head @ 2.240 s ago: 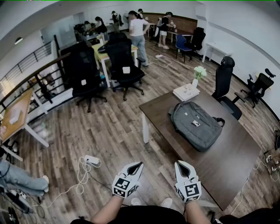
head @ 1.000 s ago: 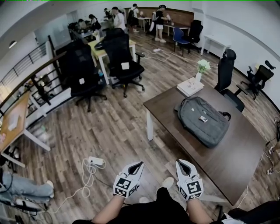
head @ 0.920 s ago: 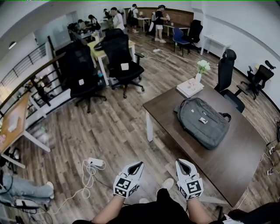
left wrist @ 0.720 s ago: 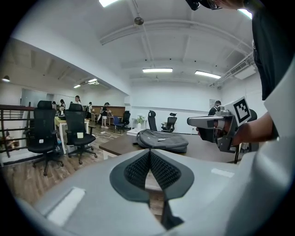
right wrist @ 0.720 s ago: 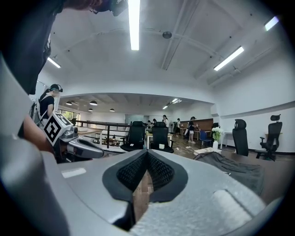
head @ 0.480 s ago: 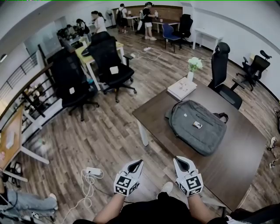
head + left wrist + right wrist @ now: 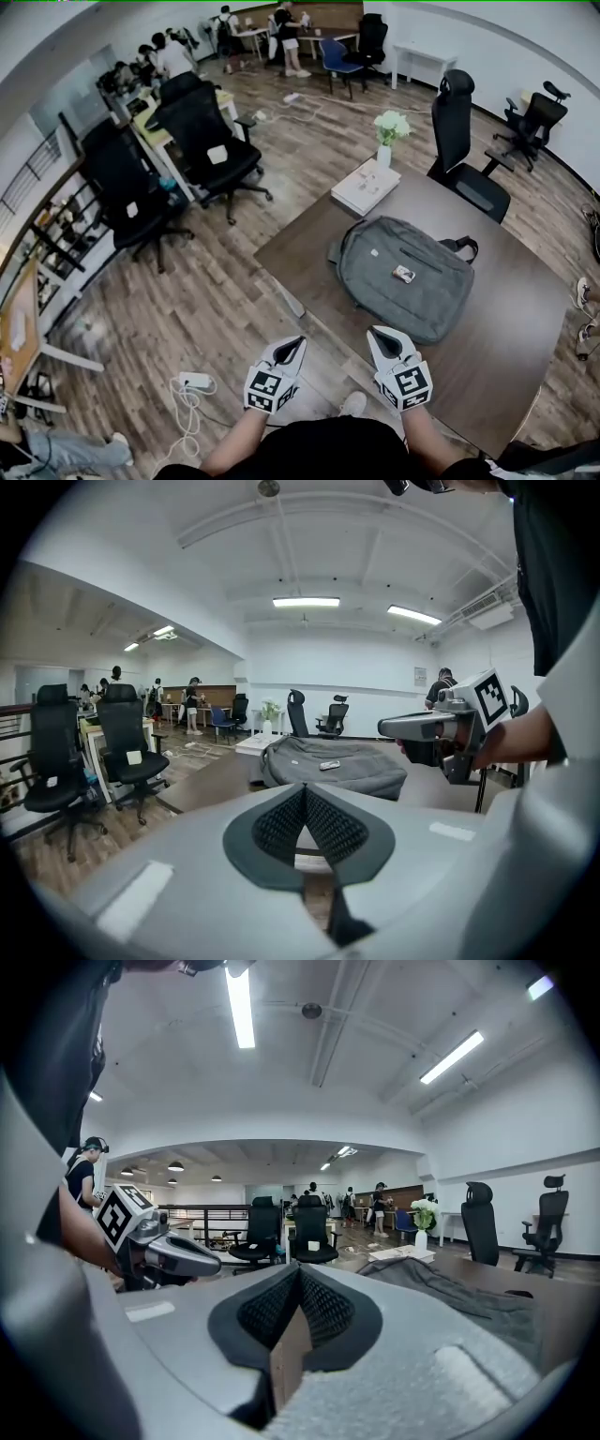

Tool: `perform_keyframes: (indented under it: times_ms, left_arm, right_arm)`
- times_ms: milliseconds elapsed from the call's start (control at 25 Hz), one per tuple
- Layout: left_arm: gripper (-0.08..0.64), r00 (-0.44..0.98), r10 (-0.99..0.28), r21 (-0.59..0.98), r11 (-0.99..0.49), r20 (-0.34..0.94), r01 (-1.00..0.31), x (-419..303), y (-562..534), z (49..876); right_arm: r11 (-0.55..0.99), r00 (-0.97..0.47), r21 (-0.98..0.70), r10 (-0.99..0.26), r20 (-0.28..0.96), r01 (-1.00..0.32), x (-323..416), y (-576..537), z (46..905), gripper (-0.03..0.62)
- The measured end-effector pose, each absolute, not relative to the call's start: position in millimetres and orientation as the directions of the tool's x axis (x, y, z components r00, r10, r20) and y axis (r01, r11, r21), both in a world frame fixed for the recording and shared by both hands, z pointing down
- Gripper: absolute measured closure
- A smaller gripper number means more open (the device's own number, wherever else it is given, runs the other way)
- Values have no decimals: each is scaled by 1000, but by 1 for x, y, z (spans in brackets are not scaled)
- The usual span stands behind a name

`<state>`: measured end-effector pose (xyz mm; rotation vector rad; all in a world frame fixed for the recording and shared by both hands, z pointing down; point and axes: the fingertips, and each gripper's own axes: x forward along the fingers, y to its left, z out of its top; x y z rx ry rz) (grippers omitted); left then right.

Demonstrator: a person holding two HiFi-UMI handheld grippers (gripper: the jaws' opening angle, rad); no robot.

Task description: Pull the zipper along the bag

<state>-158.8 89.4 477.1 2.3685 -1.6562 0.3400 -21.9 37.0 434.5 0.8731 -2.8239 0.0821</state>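
A grey backpack [image 7: 403, 277] lies flat on the dark brown table [image 7: 525, 300], with a small tag on its top face. It also shows in the left gripper view as the backpack [image 7: 337, 766] and low at the right of the right gripper view as the backpack [image 7: 450, 1293]. My left gripper [image 7: 291, 349] is shut and empty, held over the floor just short of the table's near edge. My right gripper [image 7: 382, 339] is shut and empty too, at the table's near edge, a short way from the bag. The zipper pull is too small to make out.
A stack of white books [image 7: 366, 186] and a vase of white flowers [image 7: 389, 131] stand at the table's far corner. Black office chairs [image 7: 464, 141] surround it. A power strip and cable [image 7: 192, 382] lie on the wood floor at the left. People stand far back.
The view has moved closer to the table, so the backpack now lies nearer and more central. Both grippers stay shut, held side by side in front of me.
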Motion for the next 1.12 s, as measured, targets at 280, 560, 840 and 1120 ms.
perform_keyframes:
  times_ms: [280, 560, 840, 1120]
  left_arm:
    - [540, 358, -863, 44, -368, 357, -929, -145, 42, 492]
    - [540, 449, -794, 64, -466, 410, -883, -124, -3, 522]
    - [539, 520, -718, 135, -522, 462, -842, -111, -32, 557]
    - [507, 569, -653, 164, -574, 500, -802, -89, -42, 588]
  right_arm:
    - [815, -802, -28, -562, 204, -578, -18, 0, 445, 589]
    - [796, -772, -25, -578, 262, -605, -17, -29, 467, 589]
    - [769, -728, -41, -584, 359, -638, -17, -40, 497, 589]
    - [749, -699, -65, -579, 419, -659, -13, -39, 521, 589]
